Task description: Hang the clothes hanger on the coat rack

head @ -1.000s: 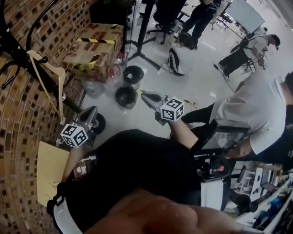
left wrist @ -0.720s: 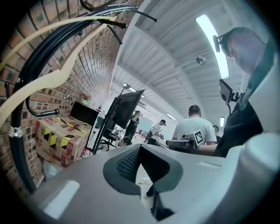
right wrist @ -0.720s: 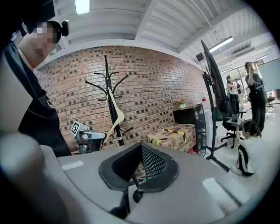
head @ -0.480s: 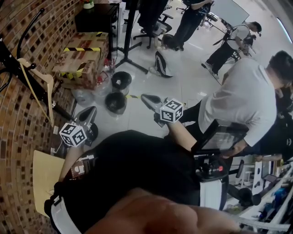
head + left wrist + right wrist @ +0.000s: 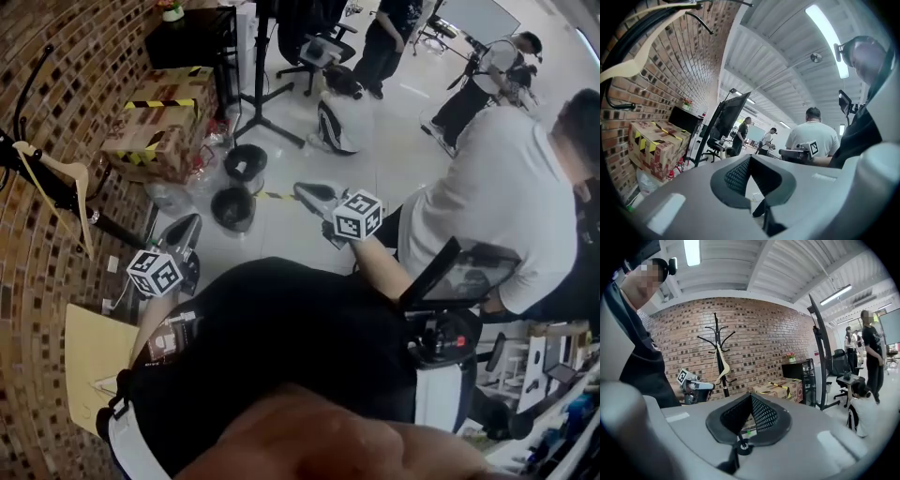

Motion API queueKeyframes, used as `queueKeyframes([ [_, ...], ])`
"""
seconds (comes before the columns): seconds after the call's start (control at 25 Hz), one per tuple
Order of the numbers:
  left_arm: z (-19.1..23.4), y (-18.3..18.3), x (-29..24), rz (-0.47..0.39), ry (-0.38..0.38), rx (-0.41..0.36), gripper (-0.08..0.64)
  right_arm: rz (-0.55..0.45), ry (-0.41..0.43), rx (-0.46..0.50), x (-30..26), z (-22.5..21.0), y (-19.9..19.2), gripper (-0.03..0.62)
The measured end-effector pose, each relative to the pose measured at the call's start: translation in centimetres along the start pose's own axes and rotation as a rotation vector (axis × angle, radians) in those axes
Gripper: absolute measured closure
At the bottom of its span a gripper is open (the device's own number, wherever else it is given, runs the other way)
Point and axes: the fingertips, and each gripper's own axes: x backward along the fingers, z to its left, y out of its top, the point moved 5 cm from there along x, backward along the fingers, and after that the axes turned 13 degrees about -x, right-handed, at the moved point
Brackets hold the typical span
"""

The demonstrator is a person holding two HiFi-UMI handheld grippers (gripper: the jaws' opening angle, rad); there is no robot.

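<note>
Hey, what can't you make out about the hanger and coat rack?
- Head view: top of the coat rack, cut off by the left edge.
- Right gripper view: hook of the hanger, too small to tell which peg carries it.
- Left gripper view: its hook, lost in the dark upper rim.

The wooden hanger (image 5: 66, 169) hangs on the black coat rack (image 5: 117, 230), well apart from the left gripper (image 5: 185, 228), on the side away from the right gripper (image 5: 307, 194).

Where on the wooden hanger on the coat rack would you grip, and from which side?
Probably one sloping arm of the hanger, near its top, approached level from the room side: it hangs on the coat rack close to the brick wall, leaving little room behind.
</note>
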Motion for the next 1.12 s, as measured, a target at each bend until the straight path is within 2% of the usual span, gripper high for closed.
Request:
queueKeyframes([
  [0.36,-1.0,-0.9,-0.6,0.020,0.050,0.016,0.558,0.032,0.037,-0.028,-0.2,-1.2,-0.1,0.579],
  [1.12,-0.2,-0.3,0.4,0.006,0.051,-0.007,0.558,0.018,0.044,-0.021,-0.8,-0.2,-0.1,0.580],
])
